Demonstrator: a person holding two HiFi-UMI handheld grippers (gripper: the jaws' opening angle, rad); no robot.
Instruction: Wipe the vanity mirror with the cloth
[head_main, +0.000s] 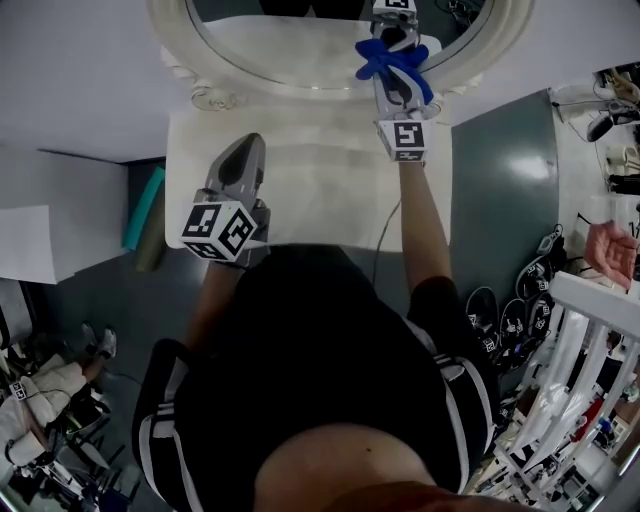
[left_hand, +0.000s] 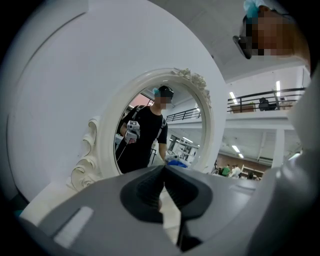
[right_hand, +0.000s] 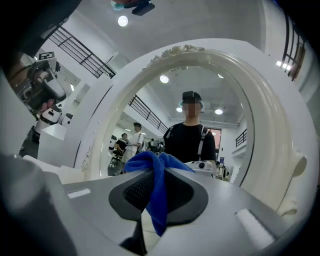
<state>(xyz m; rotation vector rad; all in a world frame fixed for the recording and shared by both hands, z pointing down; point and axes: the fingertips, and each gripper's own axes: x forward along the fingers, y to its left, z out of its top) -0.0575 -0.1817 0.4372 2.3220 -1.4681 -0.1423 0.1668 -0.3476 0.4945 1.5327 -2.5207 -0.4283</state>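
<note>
Cloth (right_hand: 159, 192) soft fabric; mirror (right_hand: 165, 100) glossy glass; frame (right_hand: 270, 140) smooth; left tongs (left_hand: 164, 167), right tongs (right_hand: 160, 169) matt plastic.

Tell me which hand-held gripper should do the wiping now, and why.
Right. The right hand-held gripper is shut on the cloth and is up close to the mirror. The left hand-held gripper is shut, empty, and farther back over the table.

Support: a white vanity table (head_main: 320, 190) stood directly before me, its top pale and flat.
Back edge: the vanity mirror (head_main: 250, 80) stood on it in an ornate white oval frame.
Surround: dark floor (head_main: 500, 200) on both sides; a teal roll (head_main: 143, 208) lay at my left.
</note>
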